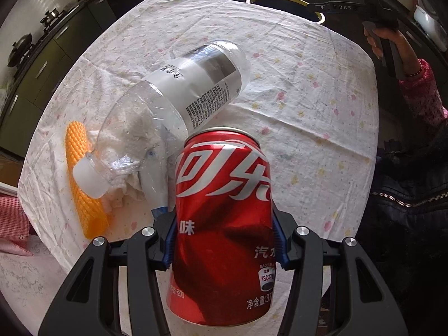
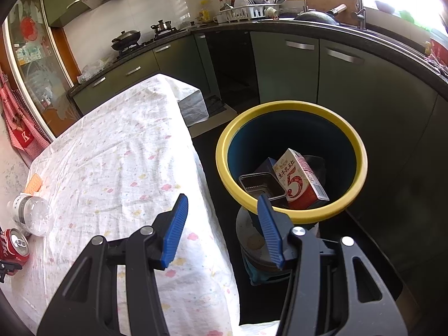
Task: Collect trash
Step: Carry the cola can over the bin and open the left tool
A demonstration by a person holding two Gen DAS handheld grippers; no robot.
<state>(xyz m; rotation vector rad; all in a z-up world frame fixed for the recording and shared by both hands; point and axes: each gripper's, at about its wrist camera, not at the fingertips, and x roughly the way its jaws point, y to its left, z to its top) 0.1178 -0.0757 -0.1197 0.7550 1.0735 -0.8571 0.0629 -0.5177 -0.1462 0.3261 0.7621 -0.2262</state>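
My left gripper [image 1: 224, 240] is shut on a red cola can [image 1: 224, 224], which stands upright between the blue pads over the table's near edge. The can also shows in the right wrist view [image 2: 14, 247]. Behind it lies a clear plastic bottle [image 1: 179, 103] with a white cap, on its side over crumpled tissue [image 1: 126, 140] and an orange sponge [image 1: 81, 184]. My right gripper [image 2: 221, 229] is open and empty, just short of the yellow-rimmed blue bin [image 2: 291, 112]. The bin holds a red milk carton [image 2: 301, 180] and a dark tray [image 2: 260, 186].
The table carries a white flowered cloth [image 2: 117, 151]. The bin stands on the dark floor off the table's far side, in front of the green kitchen cabinets [image 2: 350, 84]. The other gripper and hand show at the top right of the left wrist view [image 1: 386, 36].
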